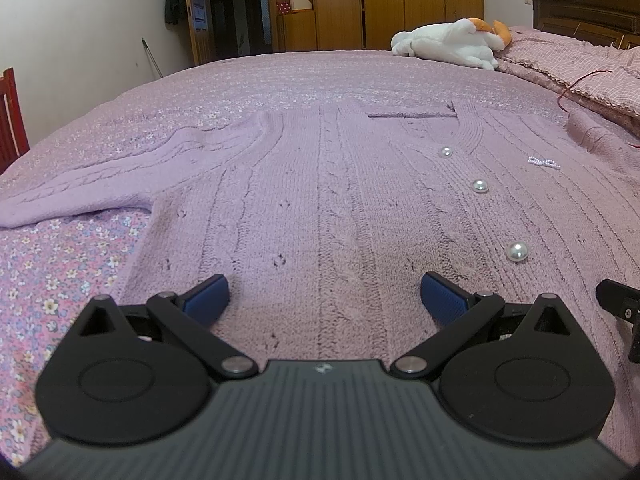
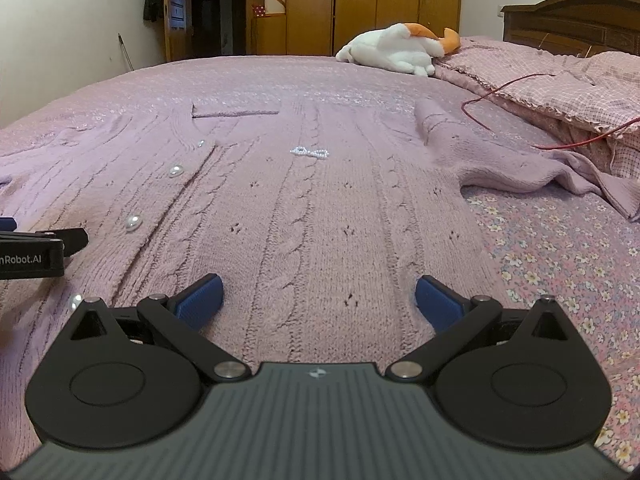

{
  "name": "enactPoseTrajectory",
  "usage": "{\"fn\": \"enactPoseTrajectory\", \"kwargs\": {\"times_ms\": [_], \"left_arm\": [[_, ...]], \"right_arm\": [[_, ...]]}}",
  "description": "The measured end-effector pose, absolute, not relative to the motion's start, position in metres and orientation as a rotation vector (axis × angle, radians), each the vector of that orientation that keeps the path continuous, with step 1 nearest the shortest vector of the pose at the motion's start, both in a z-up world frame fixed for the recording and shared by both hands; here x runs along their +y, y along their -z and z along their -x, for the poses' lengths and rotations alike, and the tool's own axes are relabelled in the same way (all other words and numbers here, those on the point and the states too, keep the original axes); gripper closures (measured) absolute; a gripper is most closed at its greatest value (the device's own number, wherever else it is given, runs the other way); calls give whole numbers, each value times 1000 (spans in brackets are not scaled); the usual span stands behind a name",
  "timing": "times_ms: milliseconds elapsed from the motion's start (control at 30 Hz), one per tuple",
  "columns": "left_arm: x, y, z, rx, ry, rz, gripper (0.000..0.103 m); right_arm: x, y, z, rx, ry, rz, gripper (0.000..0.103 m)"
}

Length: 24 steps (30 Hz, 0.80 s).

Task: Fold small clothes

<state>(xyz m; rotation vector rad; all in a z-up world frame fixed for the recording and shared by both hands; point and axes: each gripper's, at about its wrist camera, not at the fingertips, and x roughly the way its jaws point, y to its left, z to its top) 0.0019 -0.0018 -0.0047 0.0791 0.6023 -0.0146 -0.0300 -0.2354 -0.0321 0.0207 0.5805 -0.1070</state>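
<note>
Nearest, both claws sit low over the hem end of a lilac knitted cardigan [image 1: 320,208]. The left gripper [image 1: 325,298] has its blue pads spread wide with nothing between them. The right gripper [image 2: 319,298] is likewise spread and empty.

The cardigan lies flat, front up, on the floral bedspread [image 1: 60,272]. Its pearl buttons [image 1: 517,251] run up the middle. The left sleeve [image 1: 92,184] and the right sleeve [image 2: 520,164] both lie spread out to the sides.

Judgement: no fold is visible, so the garment is laid out and ready. All folding remains, both sleeves and the body.

Farther off, a plush toy [image 2: 396,50] rests near the checked pillows [image 2: 560,80].
</note>
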Motion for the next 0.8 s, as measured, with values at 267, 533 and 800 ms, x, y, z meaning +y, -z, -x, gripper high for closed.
{"fn": "enactPoseTrajectory", "kwargs": {"times_ms": [267, 533, 800], "left_arm": [[-2, 3, -3, 620, 12, -79, 0], [0, -1, -6, 653, 21, -77, 0], [1, -3, -10, 678, 34, -81, 0]], "right_arm": [[-235, 27, 25, 619, 126, -39, 0], [-235, 25, 19, 657, 119, -29, 0], [-231, 20, 14, 691, 138, -18, 0]]}}
